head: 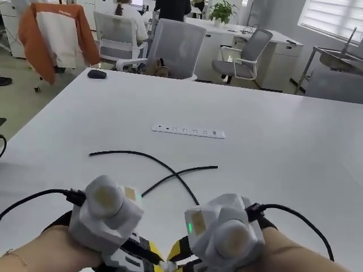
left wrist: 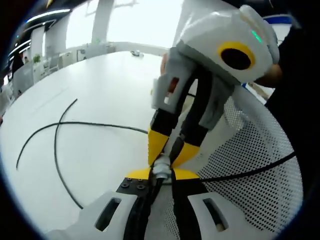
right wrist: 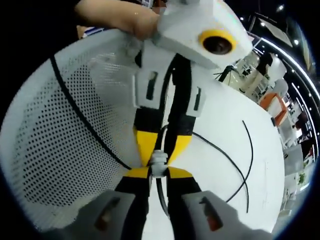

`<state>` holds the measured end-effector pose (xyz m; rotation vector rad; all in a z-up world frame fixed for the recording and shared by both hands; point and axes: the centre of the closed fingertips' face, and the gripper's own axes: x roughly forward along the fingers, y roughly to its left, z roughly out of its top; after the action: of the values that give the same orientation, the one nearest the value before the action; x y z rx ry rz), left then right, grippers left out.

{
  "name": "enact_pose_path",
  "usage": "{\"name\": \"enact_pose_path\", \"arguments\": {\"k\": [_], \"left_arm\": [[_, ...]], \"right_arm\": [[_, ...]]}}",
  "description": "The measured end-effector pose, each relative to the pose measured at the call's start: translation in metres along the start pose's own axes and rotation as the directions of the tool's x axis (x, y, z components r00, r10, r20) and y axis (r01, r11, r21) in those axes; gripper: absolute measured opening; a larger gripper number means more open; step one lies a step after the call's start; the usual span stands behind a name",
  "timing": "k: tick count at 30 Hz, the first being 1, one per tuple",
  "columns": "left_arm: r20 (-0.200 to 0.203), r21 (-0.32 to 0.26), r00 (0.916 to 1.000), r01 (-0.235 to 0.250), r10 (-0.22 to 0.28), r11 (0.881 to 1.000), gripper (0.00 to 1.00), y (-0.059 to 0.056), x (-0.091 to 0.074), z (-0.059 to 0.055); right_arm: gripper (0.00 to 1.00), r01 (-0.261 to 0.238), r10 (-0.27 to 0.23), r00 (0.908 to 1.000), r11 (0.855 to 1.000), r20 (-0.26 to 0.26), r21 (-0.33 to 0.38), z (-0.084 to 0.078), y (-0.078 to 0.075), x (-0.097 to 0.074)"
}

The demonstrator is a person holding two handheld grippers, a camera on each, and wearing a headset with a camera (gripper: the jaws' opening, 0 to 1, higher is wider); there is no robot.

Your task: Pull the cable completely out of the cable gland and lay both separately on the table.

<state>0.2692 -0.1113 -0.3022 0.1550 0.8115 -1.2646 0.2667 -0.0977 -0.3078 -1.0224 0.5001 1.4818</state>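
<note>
Office interior, daylit.
- Broad white matte table [head: 272, 141], with a white multi-socket power strip [head: 188, 131] and a black computer mouse [head: 97, 73] near the far edge.
- Grey mesh-back swivel chairs [head: 177, 48] behind the table.
- Orange-and-white jacket [head: 54, 34] draped over a chair.
- White desks with drawer cabinets [head: 283, 56].
- Window with white slatted blinds [head: 332, 20], upper right.
- Green potted plant [head: 222, 10].
- Pale beige floor [head: 22, 102].

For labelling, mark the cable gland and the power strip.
cable gland [right wrist: 159, 162], right gripper view, its pale body.
power strip [head: 188, 131], head view, middle of its top.
</note>
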Motion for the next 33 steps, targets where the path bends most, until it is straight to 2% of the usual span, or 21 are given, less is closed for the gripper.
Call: {"name": "enact_pose_path", "arguments": {"k": [1, 4, 7, 8, 10, 11, 12, 14, 17, 18, 19, 20, 22, 23, 25, 27, 28, 29, 30, 31, 33], "left_arm": [[0.003, -0.043, 0.9999, 0.013, -0.013, 0.999, 0.16, -0.002, -0.001, 0.0], [0.033, -0.101, 0.9992, 0.028, -0.024, 0.994, 0.16, 0.001, -0.004, 0.002], [0.046, -0.11, 0.9985, 0.034, -0.029, 0.993, 0.16, 0.003, -0.005, 0.004], [0.051, -0.073, 0.9983, 0.032, -0.028, 0.997, 0.16, 0.002, -0.004, 0.005], [0.04, 0.069, 0.9992, 0.002, -0.005, 0.998, 0.16, 0.004, -0.004, 0.006], [0.028, 0.202, 0.9994, -0.026, 0.021, 0.979, 0.16, 0.003, -0.002, 0.008], [0.011, 0.261, 0.9991, -0.042, 0.041, 0.964, 0.16, 0.003, 0.0, 0.006], [-0.02, 0.296, 0.9971, -0.064, 0.074, 0.953, 0.17, 0.001, 0.003, 0.001], [-0.019, 0.37, 0.9932, -0.1, 0.115, 0.924, 0.17, 0.001, 0.005, 0.005], [-0.023, 0.384, 0.9925, -0.102, 0.12, 0.918, 0.17, 0.0, 0.005, 0.004], [-0.028, 0.417, 0.9907, -0.109, 0.133, 0.902, 0.17, 0.002, 0.005, 0.003], [-0.036, 0.453, 0.9884, -0.116, 0.148, 0.884, 0.17, 0.003, 0.005, 0.002], [-0.037, 0.498, 0.9881, -0.111, 0.149, 0.86, 0.17, 0.001, 0.006, 0.002], [-0.039, 0.491, 0.9869, -0.118, 0.157, 0.863, 0.17, 0.001, 0.007, 0.002], [-0.041, 0.497, 0.9864, -0.118, 0.159, 0.86, 0.17, 0.001, 0.007, 0.002], [-0.039, 0.487, 0.9878, -0.113, 0.151, 0.866, 0.17, 0.0, 0.008, 0.002], [-0.044, 0.474, 0.9881, -0.109, 0.147, 0.874, 0.17, -0.001, 0.009, 0.001], [-0.044, 0.471, 0.9876, -0.113, 0.151, 0.875, 0.17, 0.0, 0.008, 0.001], [-0.045, 0.455, 0.9871, -0.116, 0.153, 0.883, 0.16, 0.001, 0.008, 0.001], [-0.05, 0.401, 0.9869, -0.12, 0.153, 0.908, 0.16, -0.001, 0.006, -0.001], [-0.041, 0.359, 0.9904, -0.109, 0.132, 0.927, 0.16, 0.003, 0.004, 0.0]], "right_arm": [[0.09, -0.005, 0.005, 1.0, 1.0, 0.003, -0.012, 0.002, 0.002, -0.001], [0.09, 0.021, -0.021, 0.9997, 0.999, 0.016, -0.025, 0.003, -0.001, -0.003], [0.1, 0.035, -0.035, 0.9988, 0.999, 0.033, 0.008, -0.001, -0.006, -0.003], [0.1, 0.032, -0.034, 0.999, 0.999, 0.03, 0.038, -0.001, -0.006, -0.003], [0.11, 0.002, -0.004, 0.9996, 0.994, 0.026, 0.105, -0.002, -0.002, -0.002], [0.12, -0.033, 0.028, 0.9991, 0.987, 0.032, 0.154, -0.003, 0.0, -0.002], [0.12, -0.053, 0.047, 0.9983, 0.982, 0.035, 0.183, -0.004, 0.0, -0.003], [0.14, -0.101, 0.093, 0.9946, 0.969, 0.046, 0.225, -0.007, 0.002, -0.004], [0.14, -0.157, 0.14, 0.9872, 0.938, 0.077, 0.308, -0.008, 0.003, -0.004], [0.13, -0.153, 0.136, 0.9878, 0.937, 0.076, 0.314, -0.009, 0.001, -0.004], [0.13, -0.152, 0.132, 0.9878, 0.937, 0.083, 0.313, -0.009, -0.001, -0.002], [0.13, -0.169, 0.143, 0.9845, 0.926, 0.103, 0.338, -0.007, 0.001, -0.001], [0.13, -0.181, 0.148, 0.982, 0.915, 0.117, 0.361, -0.007, 0.0, 0.0], [0.13, -0.18, 0.148, 0.9823, 0.914, 0.115, 0.363, -0.008, -0.001, 0.001], [0.12, -0.176, 0.144, 0.983, 0.911, 0.114, 0.373, -0.007, 0.0, 0.001], [0.12, -0.167, 0.143, 0.9849, 0.931, 0.098, 0.324, -0.007, 0.002, 0.001], [0.12, -0.156, 0.136, 0.9869, 0.941, 0.086, 0.3, -0.007, 0.003, 0.0], [0.12, -0.138, 0.119, 0.9896, 0.948, 0.081, 0.287, -0.007, 0.001, 0.001], [0.11, -0.122, 0.105, 0.9915, 0.955, 0.077, 0.269, -0.006, 0.0, 0.0], [0.11, -0.11, 0.095, 0.9928, 0.965, 0.073, 0.24, -0.005, -0.001, 0.0], [0.11, -0.096, 0.086, 0.9947, 0.973, 0.056, 0.21, -0.004, 0.001, -0.001]]}}
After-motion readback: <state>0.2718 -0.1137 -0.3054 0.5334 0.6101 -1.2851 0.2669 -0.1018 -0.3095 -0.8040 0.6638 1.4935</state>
